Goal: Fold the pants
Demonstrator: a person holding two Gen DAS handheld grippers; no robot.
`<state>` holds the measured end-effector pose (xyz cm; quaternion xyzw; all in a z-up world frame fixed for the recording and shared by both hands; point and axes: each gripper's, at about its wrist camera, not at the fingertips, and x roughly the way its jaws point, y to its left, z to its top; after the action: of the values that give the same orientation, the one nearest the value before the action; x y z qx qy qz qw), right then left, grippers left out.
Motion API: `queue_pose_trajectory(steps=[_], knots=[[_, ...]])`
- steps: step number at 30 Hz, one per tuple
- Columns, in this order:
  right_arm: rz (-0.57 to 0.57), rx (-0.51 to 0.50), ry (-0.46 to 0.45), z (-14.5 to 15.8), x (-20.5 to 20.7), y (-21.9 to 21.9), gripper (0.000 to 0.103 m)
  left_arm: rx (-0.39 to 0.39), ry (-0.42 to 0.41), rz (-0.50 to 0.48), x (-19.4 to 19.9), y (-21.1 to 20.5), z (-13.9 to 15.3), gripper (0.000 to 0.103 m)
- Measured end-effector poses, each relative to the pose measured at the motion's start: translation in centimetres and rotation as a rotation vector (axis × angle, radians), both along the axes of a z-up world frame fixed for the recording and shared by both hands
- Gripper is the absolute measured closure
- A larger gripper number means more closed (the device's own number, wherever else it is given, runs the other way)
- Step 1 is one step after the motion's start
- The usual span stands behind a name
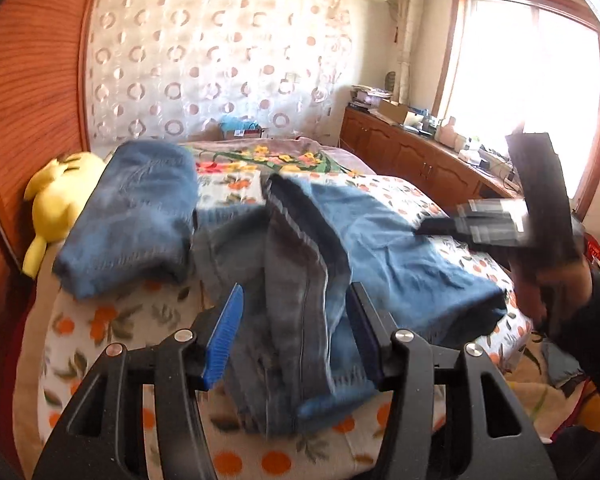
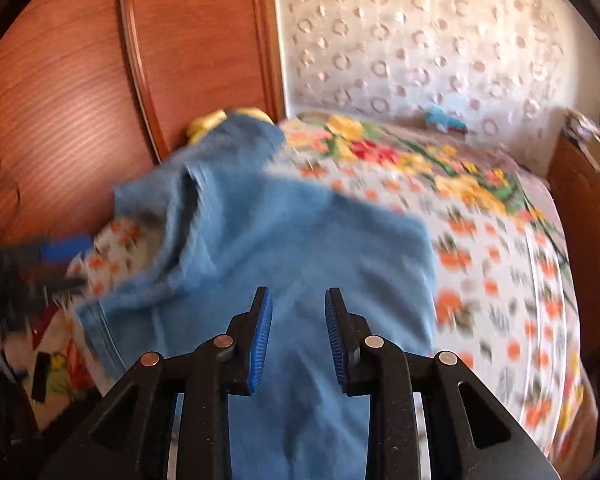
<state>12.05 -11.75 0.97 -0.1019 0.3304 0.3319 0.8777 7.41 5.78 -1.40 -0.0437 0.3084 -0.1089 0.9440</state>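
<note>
While blurred, jeans (image 1: 284,248) perhaps folded, plush (image 1: 56,208) leftward

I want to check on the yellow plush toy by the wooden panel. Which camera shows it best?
The left wrist view: the yellow plush toy lies at the bed's edge against the wooden panel, beside the folded jeans, with most of its body visible. The right wrist view shows only a blurred yellow sliver behind denim.

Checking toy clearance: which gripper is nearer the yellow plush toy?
Left gripper: the plush toy lies just beyond its left side. Right gripper works farther over, across the jeans.
</note>
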Motion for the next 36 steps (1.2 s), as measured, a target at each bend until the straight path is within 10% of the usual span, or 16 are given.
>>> queue_pose_trajectory(steps=[13,16,21,27,36], knots=[[-0.107,-0.006,-0.009,-3.3,-4.9,-4.0,0.071,0.105,0.071,-0.031,10.9,-0.6,-0.1,0.05],[-0.108,0.008,0.007,-3.6,-5.5,-4.5,0.069,0.09,0.096,-0.022,12.2,-0.1,-0.4,0.082],[-0.109,0.021,0.011,-3.7,-5.8,-5.3,0.067,0.083,0.053,0.042,12.2,2.0,0.6,0.098],[-0.12,0.056,0.031,-4.2,-5.1,-6.4,0.065,0.081,0.054,0.124,12.6,5.6,1.0,0.097],[-0.151,0.077,0.018,-3.6,-7.0,-9.2,0.065,0.137,0.096,0.105,10.2,4.9,-0.9,0.066]])
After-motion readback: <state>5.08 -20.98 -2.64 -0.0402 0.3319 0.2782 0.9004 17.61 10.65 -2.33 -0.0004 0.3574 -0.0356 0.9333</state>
